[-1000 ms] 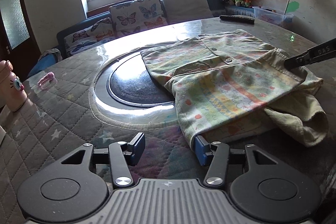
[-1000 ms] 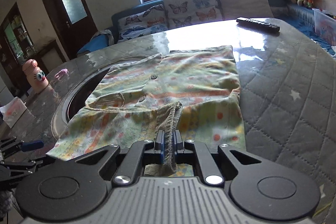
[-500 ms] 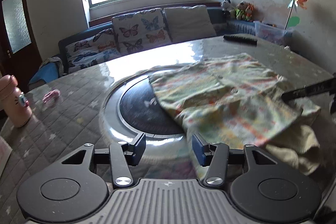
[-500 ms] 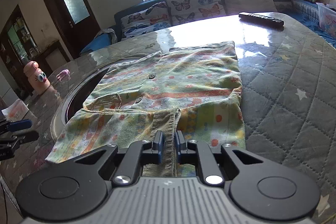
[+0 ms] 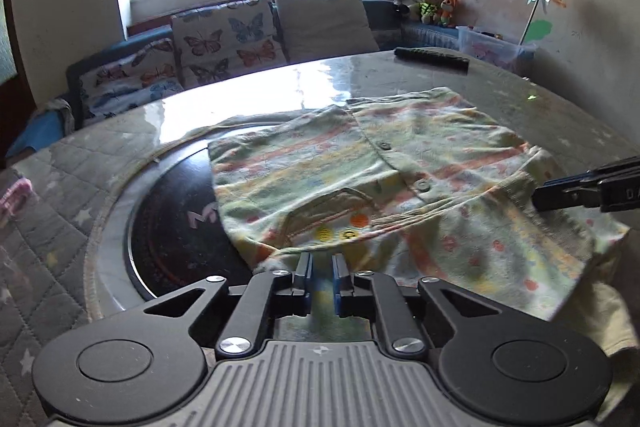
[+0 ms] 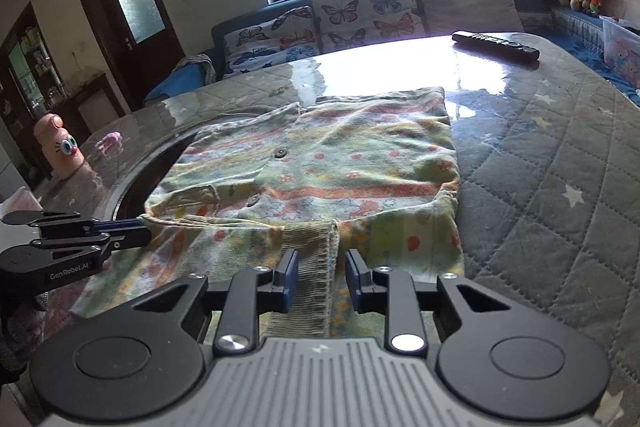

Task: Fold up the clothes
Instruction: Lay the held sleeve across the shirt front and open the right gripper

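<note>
A child's pale green and yellow shirt point(image 5: 400, 163) with orange stripes, buttons and a pocket lies flat on the round table. Its sleeve is folded across the front. In the left wrist view my left gripper point(image 5: 322, 267) is at the shirt's near folded edge, its jaws closing to a narrow gap. The right wrist view shows the left gripper point(image 6: 146, 229) pinching that edge of the shirt point(image 6: 340, 155). My right gripper point(image 6: 320, 267) is opening. The sleeve's ribbed cuff point(image 6: 316, 259) lies loose between its pads. The right gripper point(image 5: 538, 197) also reaches in from the right.
The shirt partly covers a round black inset point(image 5: 172, 227) in the table. A quilted grey cover point(image 6: 560, 187) spreads to the right. A remote point(image 6: 494, 47) lies at the far edge. A pink bottle with cartoon eyes point(image 6: 60, 151) stands far left. A sofa with cushions lies beyond.
My left gripper has moved forward to the shirt's near edge and its jaws have closed from wide apart. The right gripper's jaws have parted from the cuff they held.
</note>
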Demonstrator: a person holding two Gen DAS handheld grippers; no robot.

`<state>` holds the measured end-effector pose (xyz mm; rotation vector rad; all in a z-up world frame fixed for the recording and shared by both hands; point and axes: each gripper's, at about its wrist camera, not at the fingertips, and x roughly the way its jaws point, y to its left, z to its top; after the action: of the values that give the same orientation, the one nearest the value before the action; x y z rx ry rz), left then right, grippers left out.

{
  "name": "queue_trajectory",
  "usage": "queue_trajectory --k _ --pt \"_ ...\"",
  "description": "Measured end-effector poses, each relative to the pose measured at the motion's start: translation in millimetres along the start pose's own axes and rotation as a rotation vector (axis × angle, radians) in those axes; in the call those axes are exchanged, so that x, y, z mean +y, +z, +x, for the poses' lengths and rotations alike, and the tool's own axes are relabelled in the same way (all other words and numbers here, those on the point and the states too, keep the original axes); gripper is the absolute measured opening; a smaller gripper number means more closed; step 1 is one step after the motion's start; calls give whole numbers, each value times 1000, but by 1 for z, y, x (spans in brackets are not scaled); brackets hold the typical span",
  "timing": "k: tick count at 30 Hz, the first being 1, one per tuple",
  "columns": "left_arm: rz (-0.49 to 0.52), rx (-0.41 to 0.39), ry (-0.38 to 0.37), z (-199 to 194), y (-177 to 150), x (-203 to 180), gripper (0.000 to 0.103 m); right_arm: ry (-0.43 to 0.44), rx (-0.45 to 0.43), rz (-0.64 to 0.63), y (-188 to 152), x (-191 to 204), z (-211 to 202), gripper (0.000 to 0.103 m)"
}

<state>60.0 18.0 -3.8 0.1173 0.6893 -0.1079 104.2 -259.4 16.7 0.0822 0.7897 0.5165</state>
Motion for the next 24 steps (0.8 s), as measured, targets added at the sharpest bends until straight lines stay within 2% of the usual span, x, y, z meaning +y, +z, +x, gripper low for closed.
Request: queue_trajectory --k 1,3,10,14,16,21,24 --pt "2 3 14 1 -1 1 10 8 6 3 0 0 3 22" --pt "-13 9 20 3 -3 4 8 18 3 -7 1 4 4 7" --pt "-25 -3 67 5 -5 6 4 32 -130 -32 18 16 -19 7" --pt "-19 -9 74 6 -6 6 4 11 -43 26 12 2 2 7" --pt "-4 -12 81 5 -7 5 4 -7 -19 14 4 0 8 9" --pt "5 -12 82 -3 -3 4 6 -16 -59 -45 3 4 -10 12" --pt "9 -36 15 -16 2 -4 7 29 -70 -127 6 15 -20 12"
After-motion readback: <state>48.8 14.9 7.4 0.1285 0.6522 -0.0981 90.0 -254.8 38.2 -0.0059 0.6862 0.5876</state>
